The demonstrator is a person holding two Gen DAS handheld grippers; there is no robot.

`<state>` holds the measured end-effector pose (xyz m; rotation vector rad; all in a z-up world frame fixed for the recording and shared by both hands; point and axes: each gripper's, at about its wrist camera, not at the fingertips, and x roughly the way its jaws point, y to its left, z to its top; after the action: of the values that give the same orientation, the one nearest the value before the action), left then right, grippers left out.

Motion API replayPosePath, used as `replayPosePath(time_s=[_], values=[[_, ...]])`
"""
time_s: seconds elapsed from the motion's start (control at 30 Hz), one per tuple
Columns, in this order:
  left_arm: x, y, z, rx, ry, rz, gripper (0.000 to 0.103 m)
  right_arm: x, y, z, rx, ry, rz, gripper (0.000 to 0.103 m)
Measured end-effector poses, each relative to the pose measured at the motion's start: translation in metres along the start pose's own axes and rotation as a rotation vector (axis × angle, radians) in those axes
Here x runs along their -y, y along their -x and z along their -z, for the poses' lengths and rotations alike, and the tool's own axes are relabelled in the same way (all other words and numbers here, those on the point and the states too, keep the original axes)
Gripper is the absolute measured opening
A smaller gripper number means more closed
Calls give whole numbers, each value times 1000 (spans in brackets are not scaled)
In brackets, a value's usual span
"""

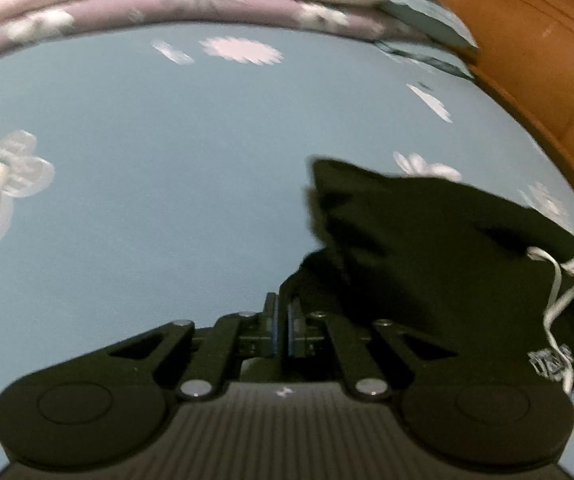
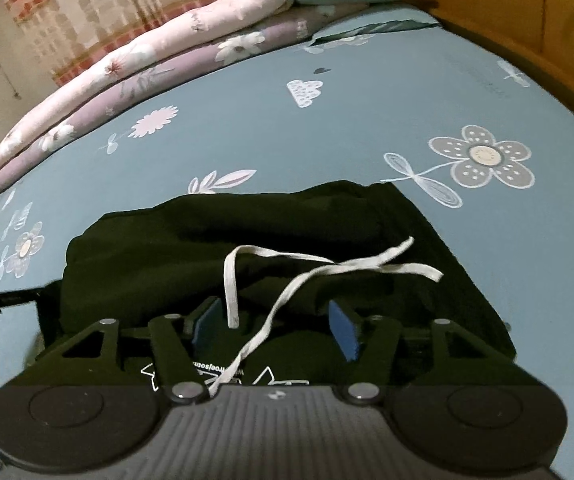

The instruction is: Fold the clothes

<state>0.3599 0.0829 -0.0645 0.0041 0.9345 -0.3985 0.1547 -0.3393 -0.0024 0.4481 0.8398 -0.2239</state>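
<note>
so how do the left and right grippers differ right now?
The left gripper is shut, pinching an edge of the black garment; the right gripper is open, gripping nothing. The left sits at the garment's side; the right hovers over it, white drawstring lying between its pads. Both point down at the bed.

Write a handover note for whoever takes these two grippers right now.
Left gripper: shut, fingers pinching an edge of the black garment.
Right gripper: open, fingers either side of the fabric, not gripping.
Garment lies bunched on the blue floral bed sheet, white drawstring loose on top.
Done: one edge gripped.
Left: probably grip with the right, spread flat, fold.
</note>
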Motion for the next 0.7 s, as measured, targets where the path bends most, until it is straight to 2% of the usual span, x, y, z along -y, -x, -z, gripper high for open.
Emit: replayPosePath(time_s=[0.13,0.27,0.47,0.53,0.6,0.7], values=[[-18,17,-14,33,4,-113,2,2,-7,-5,-5,13,-30,64],[-35,26,-24,55,17,-195,2,5,-9,-2,-7,14,-31,64],[-47,1,-25,20,32,-174,9,17,-15,6,-25,-41,-18,66],[-51,-5,-21,7,39,-168,28,16,-17,8,-32,-47,-12,67],[-56,-11,-18,0,53,-157,43,15,-17,9,-36,-44,-8,70],[-66,-14,-12,1,96,-134,51,11,-17,8,-38,-40,-2,70]])
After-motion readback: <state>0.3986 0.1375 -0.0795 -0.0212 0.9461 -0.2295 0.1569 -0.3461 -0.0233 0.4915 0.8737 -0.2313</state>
